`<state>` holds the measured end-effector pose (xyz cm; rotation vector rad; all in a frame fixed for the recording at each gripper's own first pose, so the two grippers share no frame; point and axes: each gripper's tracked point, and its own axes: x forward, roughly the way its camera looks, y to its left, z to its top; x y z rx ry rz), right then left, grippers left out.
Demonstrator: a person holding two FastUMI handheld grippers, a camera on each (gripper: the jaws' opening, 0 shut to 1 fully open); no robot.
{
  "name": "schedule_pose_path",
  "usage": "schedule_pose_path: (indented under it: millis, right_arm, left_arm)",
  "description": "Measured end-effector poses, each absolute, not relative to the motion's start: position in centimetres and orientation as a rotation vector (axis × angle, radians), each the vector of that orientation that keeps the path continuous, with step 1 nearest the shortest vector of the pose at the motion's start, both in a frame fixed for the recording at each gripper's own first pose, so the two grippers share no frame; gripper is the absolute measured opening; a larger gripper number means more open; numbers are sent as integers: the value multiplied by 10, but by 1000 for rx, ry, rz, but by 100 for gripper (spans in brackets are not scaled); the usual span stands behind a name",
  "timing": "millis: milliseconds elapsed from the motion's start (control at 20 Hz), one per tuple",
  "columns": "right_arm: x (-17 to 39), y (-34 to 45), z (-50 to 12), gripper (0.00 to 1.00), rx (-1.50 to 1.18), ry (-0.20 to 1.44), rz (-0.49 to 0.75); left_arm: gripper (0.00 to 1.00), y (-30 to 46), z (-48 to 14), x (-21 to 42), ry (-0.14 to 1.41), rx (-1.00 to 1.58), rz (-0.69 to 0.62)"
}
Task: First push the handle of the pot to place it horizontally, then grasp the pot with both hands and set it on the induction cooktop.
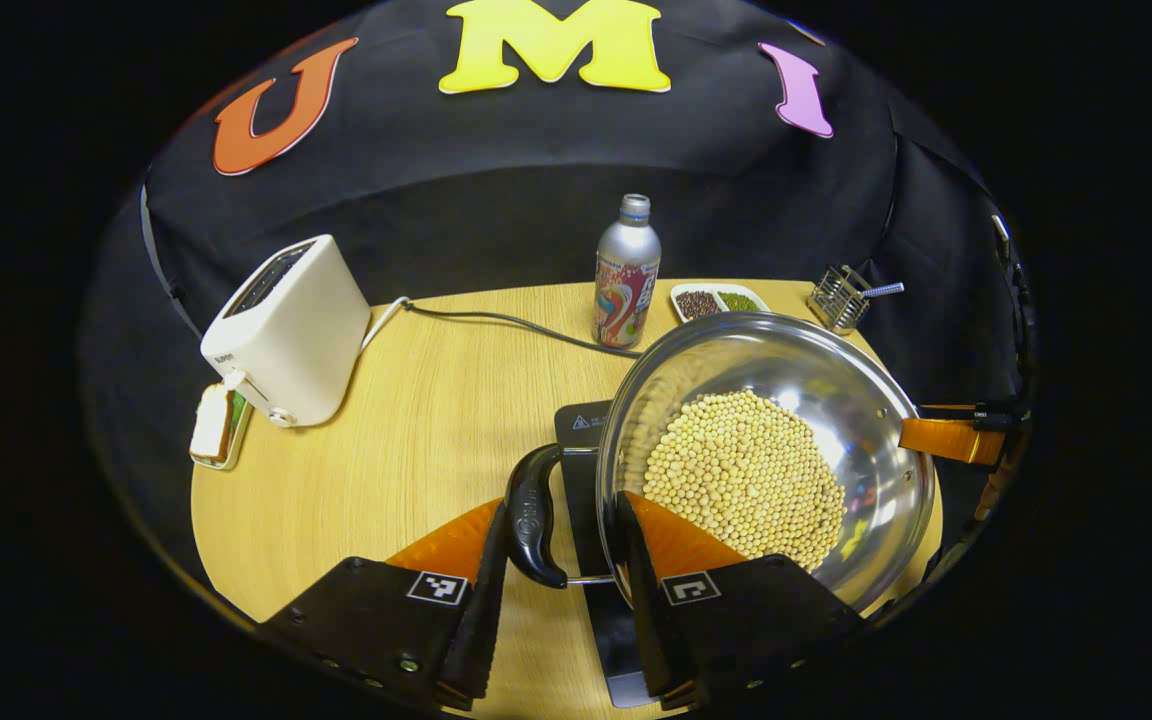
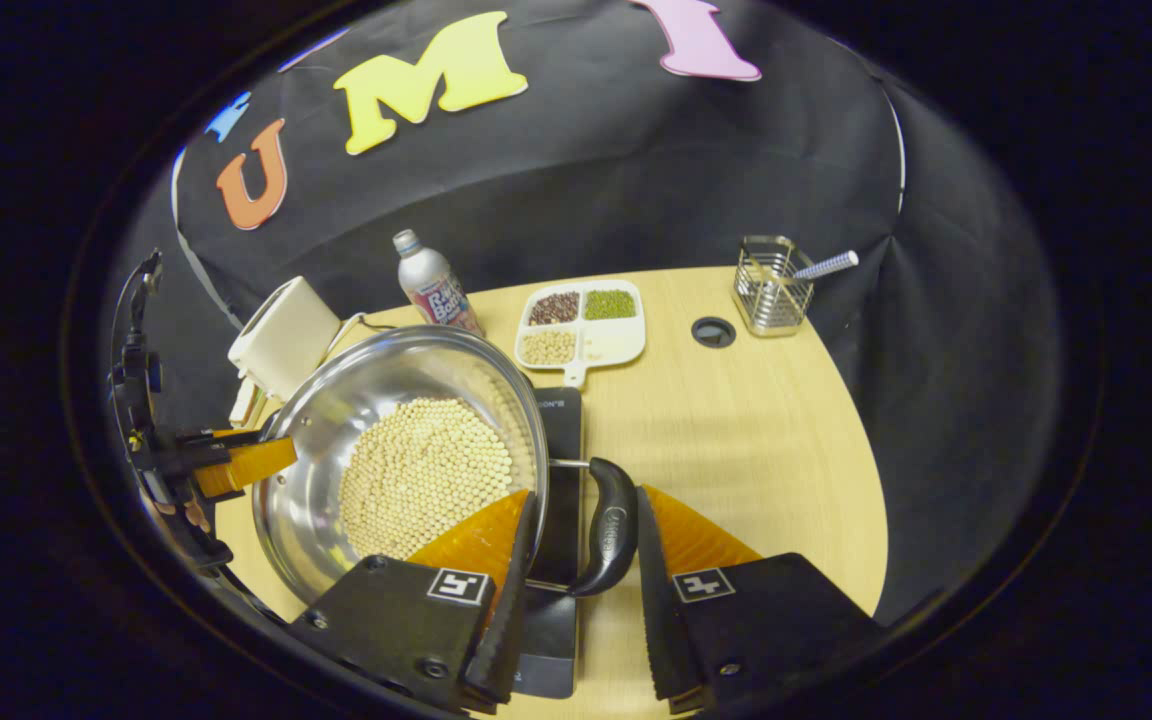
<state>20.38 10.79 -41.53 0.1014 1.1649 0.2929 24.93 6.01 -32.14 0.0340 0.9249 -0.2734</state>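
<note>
The pot (image 1: 766, 450) — a shiny steel pan with a bed of pale beans across its bottom — is sitting above the dark induction cooktop (image 1: 586, 430), whose slab is showing under the pot's near edge in both views; whether it is resting on the glass or hanging just over it cannot be told. The left gripper (image 1: 561, 560) is straddling one black loop handle (image 1: 534, 515), its fingers standing partly open on either side with the handle between them, one finger touching or nearly touching it and the other lying at the pot's rim, so a firm pinch cannot be confirmed. The right gripper (image 2: 581, 555) is doing the same at the opposite handle (image 2: 611, 525), fingers partly apart around it with a little gap showing. Both handles are lying level, so the pushing step looks finished and the two-handed carry is the step in hand, probably near its end. Behind the pot, a metal bottle (image 1: 626, 270), a divided dish of beans (image 2: 581, 320) and a wire utensil holder (image 2: 771, 285) are standing on the table (image 1: 416, 420); a white toaster (image 1: 286, 325) is sitting well off to the pot's side. The next move likely calls for keeping both sides level — the beans would slide if one side dips — and centring the pot over the cooktop before letting go.
</note>
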Motion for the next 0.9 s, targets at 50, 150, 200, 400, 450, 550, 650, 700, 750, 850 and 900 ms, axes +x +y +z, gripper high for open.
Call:
schedule_pose_path:
  millis: [50,150,200,400,450,550,650,700,750,850,900]
  right_arm:
    - [206,108,-403,51,123,1123,296]
    - [210,105,-416,51,110,1106,292]
    - [208,105,-416,53,118,1107,292]
    - [209,104,-417,55,133,1092,298]
    - [209,103,-418,55,134,1087,298]
    - [209,103,-417,56,138,1068,297]
    - [208,103,-417,56,129,1051,293]
    - [210,102,-417,56,132,1043,287]
    - [211,103,-418,58,140,1037,280]
    - [213,103,-419,58,149,1016,267]
    - [213,102,-419,60,149,1003,258]
  left_arm:
    - [55,62,-323,252,921,30,-263]
    - [57,64,-313,248,902,-5,-262]
    - [57,63,-317,249,897,-6,-261]
    - [58,65,-319,250,888,-2,-266]
    - [58,65,-319,250,884,-6,-265]
    - [69,65,-318,249,876,-3,-264]
    - [71,66,-319,249,865,19,-263]
    - [72,66,-319,249,860,22,-262]
    - [61,65,-320,248,858,20,-257]
    - [73,66,-318,247,844,20,-238]
    - [63,67,-315,248,817,36,-232]
